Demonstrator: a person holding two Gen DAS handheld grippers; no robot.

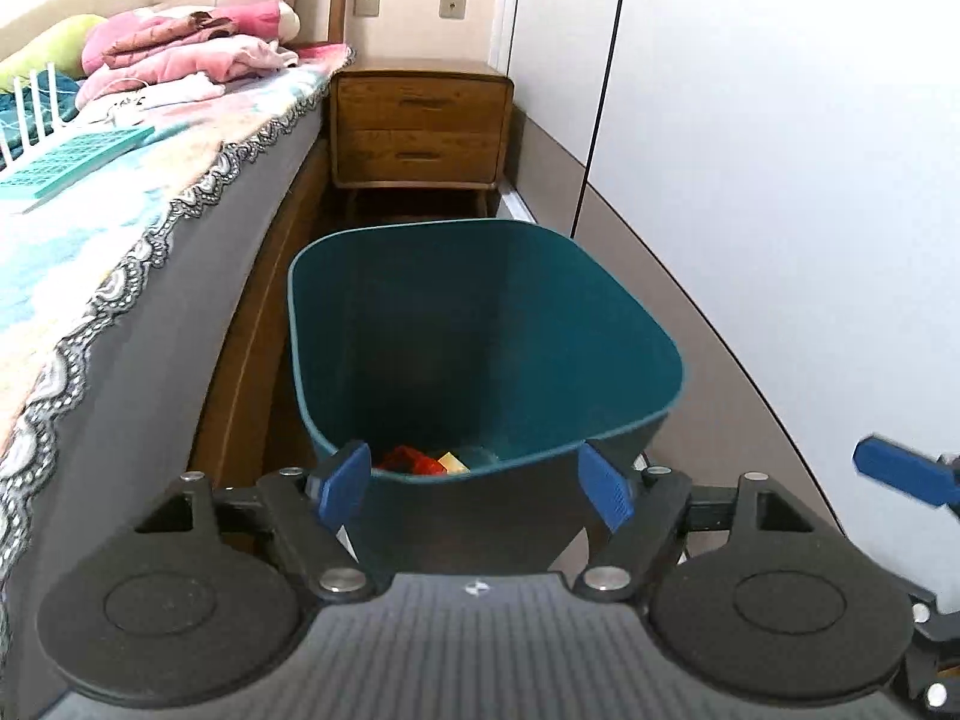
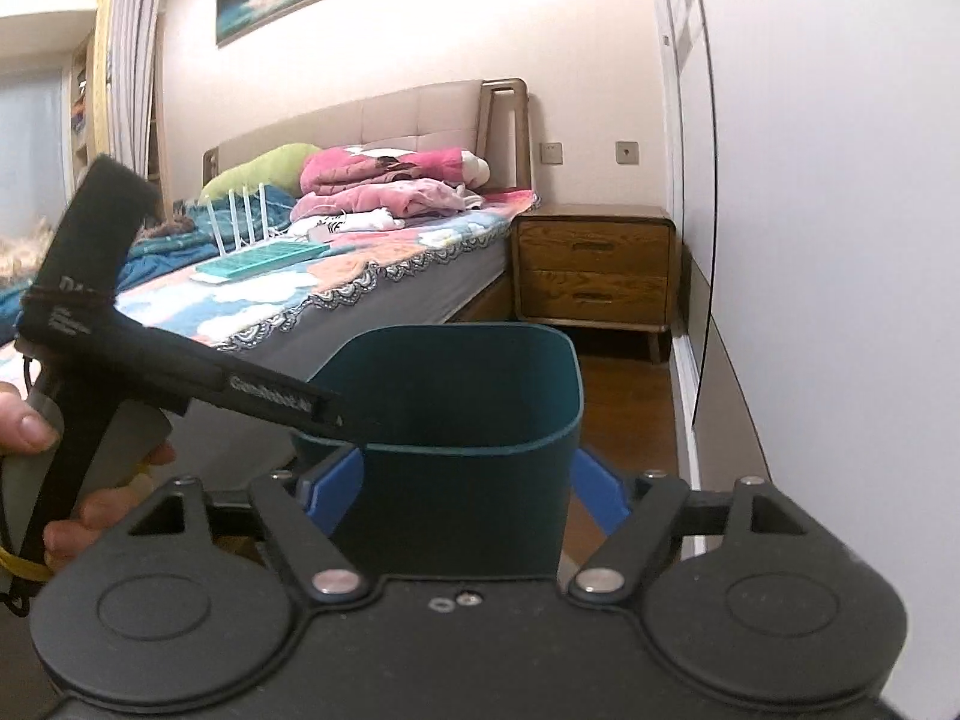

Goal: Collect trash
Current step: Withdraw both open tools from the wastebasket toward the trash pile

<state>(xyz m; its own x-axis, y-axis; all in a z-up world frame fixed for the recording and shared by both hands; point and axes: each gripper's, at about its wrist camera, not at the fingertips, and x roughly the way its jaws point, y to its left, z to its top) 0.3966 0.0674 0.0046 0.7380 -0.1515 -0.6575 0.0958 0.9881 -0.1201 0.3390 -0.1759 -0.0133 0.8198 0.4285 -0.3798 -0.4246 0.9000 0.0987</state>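
The left hand-held gripper [image 1: 474, 489] hangs open and empty just above the near rim of a teal trash bin [image 1: 480, 312] — the bin lies straight ahead at twelve o'clock, its mouth tipped toward the camera. Red and yellow scraps [image 1: 429, 461] rest at its bottom. The right hand-held gripper [image 2: 465, 489], also open with nothing between its jaws, faces the bin's outer wall from lower down. Left looks nearer the opening. A bed [image 1: 120, 192] runs along at nine o'clock.
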